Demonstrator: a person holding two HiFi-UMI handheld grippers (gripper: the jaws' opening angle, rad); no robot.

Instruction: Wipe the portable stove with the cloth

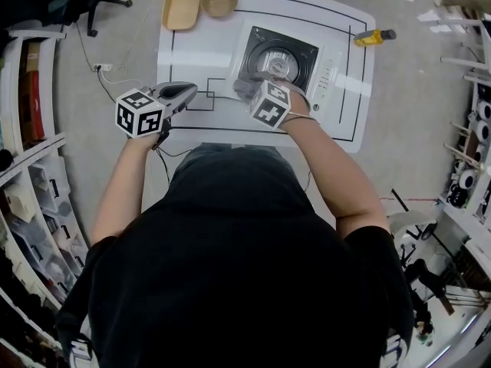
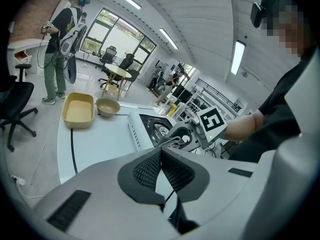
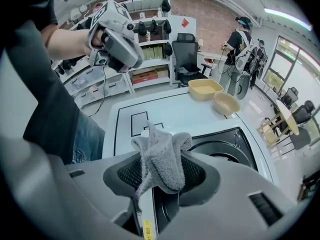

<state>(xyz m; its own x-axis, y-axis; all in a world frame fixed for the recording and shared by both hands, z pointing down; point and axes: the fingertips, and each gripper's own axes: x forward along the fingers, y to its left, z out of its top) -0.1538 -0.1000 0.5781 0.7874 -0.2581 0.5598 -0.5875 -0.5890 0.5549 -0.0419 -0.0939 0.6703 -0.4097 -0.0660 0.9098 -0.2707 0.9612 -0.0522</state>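
The white portable stove (image 1: 318, 61) with its black burner top (image 1: 279, 54) sits on the white table. My right gripper (image 3: 161, 171) is shut on a grey cloth (image 3: 161, 158), held over the stove's near left corner (image 3: 220, 143); in the head view the cloth (image 1: 248, 87) bunches at that corner. My left gripper (image 1: 184, 92) hovers left of the stove, above the table, shut with nothing between its pads (image 2: 172, 171). In the left gripper view the stove (image 2: 150, 126) lies ahead, with the right gripper (image 2: 180, 135) over it.
A yellow tray (image 1: 182, 8) and a tan bowl (image 1: 219, 1) stand at the table's far left corner. A yellow-handled tool (image 1: 373, 37) lies at the far right. Shelves (image 1: 31, 175) flank both sides. A person (image 3: 242, 49) stands beyond the table, near office chairs.
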